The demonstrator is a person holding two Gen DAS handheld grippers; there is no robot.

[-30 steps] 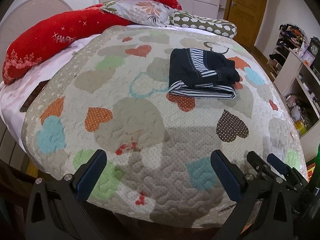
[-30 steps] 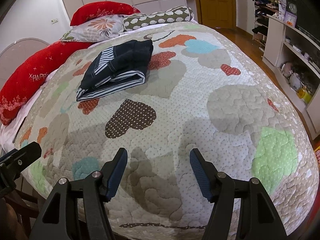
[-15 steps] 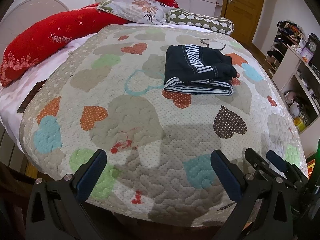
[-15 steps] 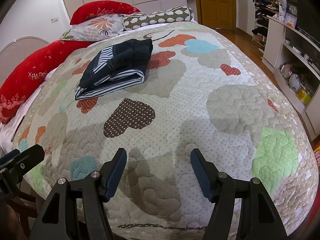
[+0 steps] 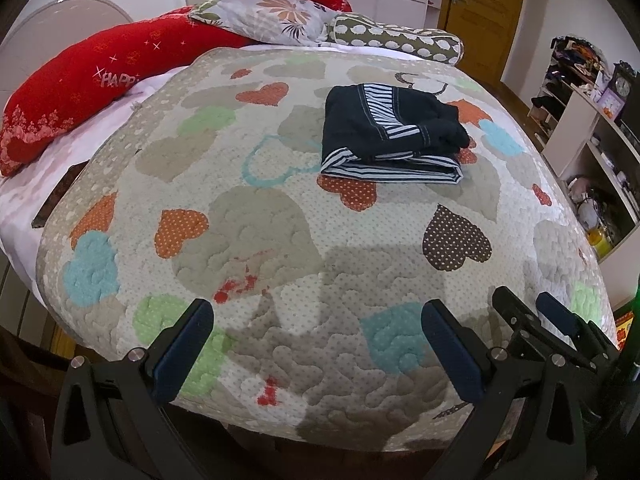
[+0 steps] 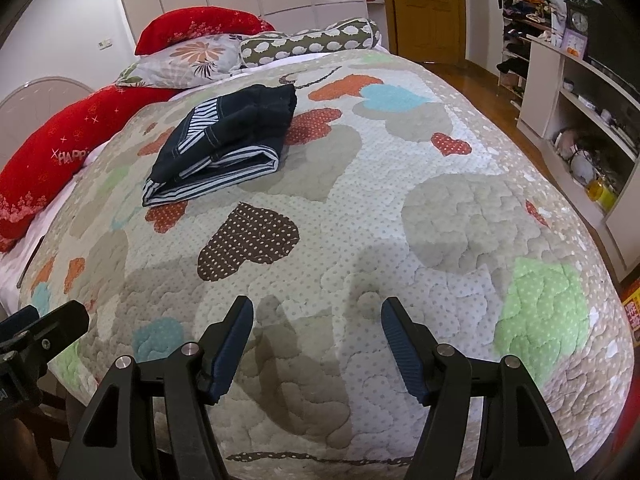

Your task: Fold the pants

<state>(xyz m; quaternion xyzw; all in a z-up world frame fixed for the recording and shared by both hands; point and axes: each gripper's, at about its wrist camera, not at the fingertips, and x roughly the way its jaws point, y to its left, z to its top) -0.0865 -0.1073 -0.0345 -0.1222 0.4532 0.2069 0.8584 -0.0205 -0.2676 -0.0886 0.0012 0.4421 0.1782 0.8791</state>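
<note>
The dark navy pants (image 5: 390, 136) with striped lining lie folded in a compact stack on the heart-patterned quilt (image 5: 256, 216), toward the far middle of the bed. They also show in the right wrist view (image 6: 224, 144). My left gripper (image 5: 316, 320) is open and empty, held over the bed's near edge, well short of the pants. My right gripper (image 6: 316, 320) is open and empty, also at the near edge. The right gripper shows at the left wrist view's lower right (image 5: 536, 316).
Red pillows (image 5: 92, 84), a floral pillow (image 5: 276, 16) and a dotted bolster (image 5: 396, 40) lie at the head of the bed. White shelves (image 6: 580, 92) with clutter stand to the right. A wooden door (image 6: 424, 4) is at the back.
Both grippers have drawn back slightly from the bed and stayed open. The folded pants have not moved.
</note>
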